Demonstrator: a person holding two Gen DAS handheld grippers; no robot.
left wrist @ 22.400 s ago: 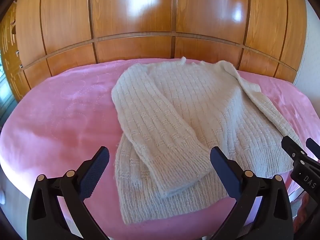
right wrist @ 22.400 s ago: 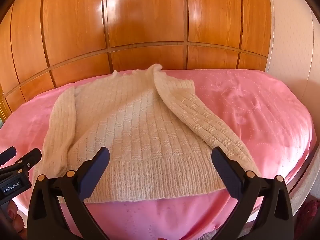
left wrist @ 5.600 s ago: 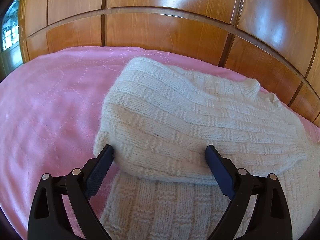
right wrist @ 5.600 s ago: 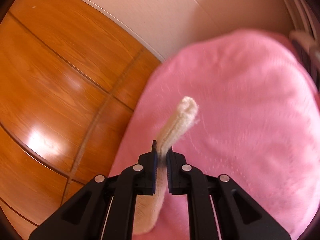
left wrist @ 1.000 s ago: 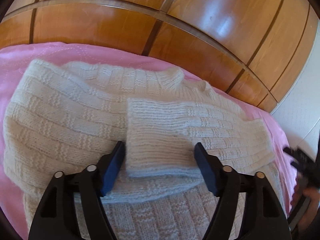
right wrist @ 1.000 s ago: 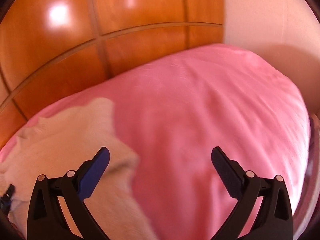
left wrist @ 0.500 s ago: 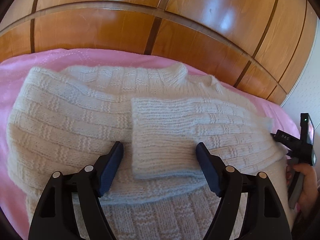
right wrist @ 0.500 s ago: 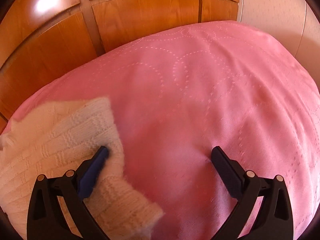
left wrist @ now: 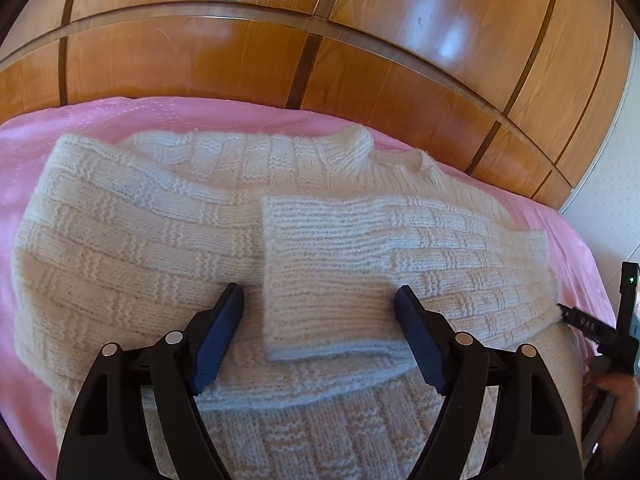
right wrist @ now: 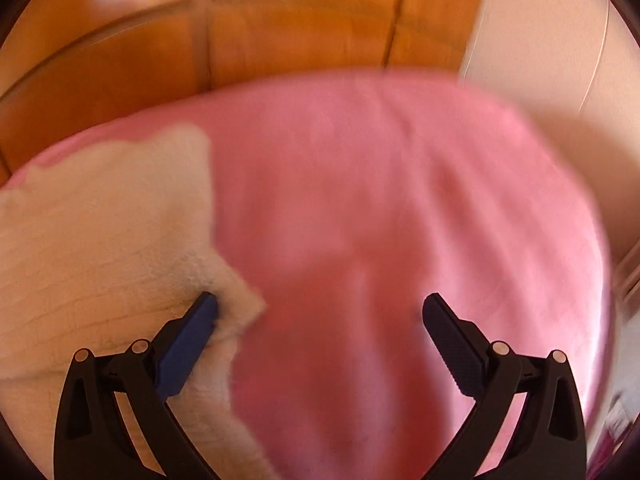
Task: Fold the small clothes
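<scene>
A cream knitted sweater is lying spread on a pink bedcover, with glossy wooden panels rising behind it at twelve o'clock. In the left wrist view both sleeves are lying folded across the body of the garment: one is running from nine o'clock toward the middle, and the other sleeve is crossing from three o'clock, its ribbed cuff ending near the centre of the picture. The left gripper is hovering over that cuff with its jaws spread wide and opening further — the cuff is sitting between the two blue pads, and neither pad is pressing on it. At the three to four o'clock edge of the same view part of the right gripper's black body is showing at the sweater's side edge, held in the person's hand. The right wrist view is blurred. There the right gripper is standing wide apart; its left fingertip is touching a fluffy fold at the sweater's edge at about eight o'clock, while the other finger is hanging over bare pink cover — nothing is clamped between them. A pale wall is filling the one to two o'clock corner.
</scene>
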